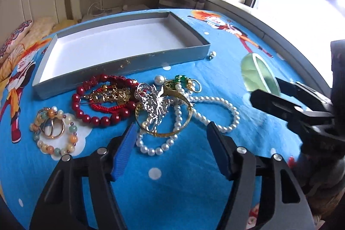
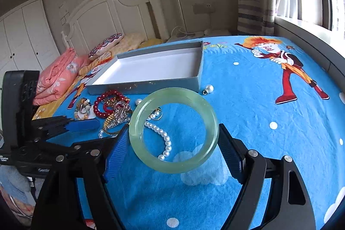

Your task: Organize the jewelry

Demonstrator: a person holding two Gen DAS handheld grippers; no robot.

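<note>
A blue cartoon-print bed cover (image 2: 258, 133) spreads across the bed and carries everything. The largest thing on it is a shallow grey box (image 1: 120, 64) with a white inside, lying open with nothing in it. Just in front of the box's near wall lies a tangled heap of jewelry: a red bead bracelet (image 1: 90, 115), a white pearl necklace (image 1: 215, 118) trailing away from the box, a thin gold bangle (image 1: 172, 132), a silver ornament (image 1: 155, 105), and off the box's near left corner a pastel bead bracelet (image 1: 54, 133). A loose pearl earring (image 2: 208, 88) sits just off the box's near right corner. The right gripper (image 2: 172, 148) pinches a pale green jade bangle (image 2: 172, 133) across its width, holding it above the cover, nearer the camera than the box. The left gripper (image 1: 172, 152) hangs over the heap with its blue pads spread, nothing between them.
</note>
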